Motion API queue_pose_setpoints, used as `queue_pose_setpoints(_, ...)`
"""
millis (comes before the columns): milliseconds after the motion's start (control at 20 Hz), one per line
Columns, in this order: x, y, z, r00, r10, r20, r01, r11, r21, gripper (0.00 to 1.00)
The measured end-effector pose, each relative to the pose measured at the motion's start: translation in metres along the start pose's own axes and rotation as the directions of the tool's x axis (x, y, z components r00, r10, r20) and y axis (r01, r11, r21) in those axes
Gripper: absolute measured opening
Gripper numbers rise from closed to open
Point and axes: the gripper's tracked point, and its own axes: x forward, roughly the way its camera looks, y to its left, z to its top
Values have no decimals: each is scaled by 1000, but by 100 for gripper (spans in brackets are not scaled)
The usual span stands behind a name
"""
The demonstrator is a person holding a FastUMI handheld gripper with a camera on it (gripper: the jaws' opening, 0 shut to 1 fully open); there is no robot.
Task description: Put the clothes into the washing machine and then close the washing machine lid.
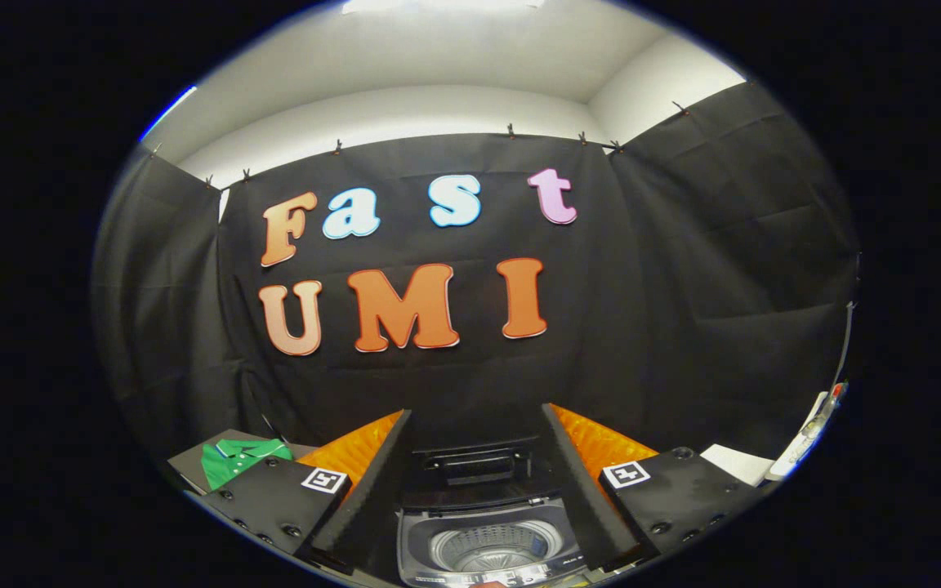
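Washing machine (491, 543) sits between spread gripper (477, 490) fingers.

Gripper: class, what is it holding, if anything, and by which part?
Nothing. The gripper is open, fingers spread over the washing machine; the green shirt lies off to the side.

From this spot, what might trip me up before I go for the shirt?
The gripper has its jaws open and empty above the washing machine, whose lid stands raised just ahead; dropping forward may knock it. The green shirt lies off to the left, beyond the left jaw, so a swing could clip the machine's rim.
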Motion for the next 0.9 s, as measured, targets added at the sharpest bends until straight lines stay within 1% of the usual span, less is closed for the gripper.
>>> queue_pose_setpoints(100,16,39,-1,997,78,-16,-78,997,-12,98)
queue_pose_setpoints(200,31,85,-4,985,167,-38,-168,985,-27,98)
queue_pose_setpoints(300,41,134,-14,966,249,-65,-252,967,-42,98)
queue_pose_setpoints(400,47,181,-25,940,329,-93,-335,941,-48,98)
queue_pose_setpoints(550,55,246,-50,887,438,-150,-448,893,-44,98)
queue_pose_setpoints(650,61,287,-77,845,488,-219,-507,861,-42,98)
queue_pose_setpoints(750,65,324,-115,783,540,-309,-576,817,-31,98)
queue_pose_setpoints(800,63,339,-133,754,554,-352,-599,800,-24,98)
queue_pose_setpoints(900,64,357,-167,713,552,-432,-622,782,-27,99)
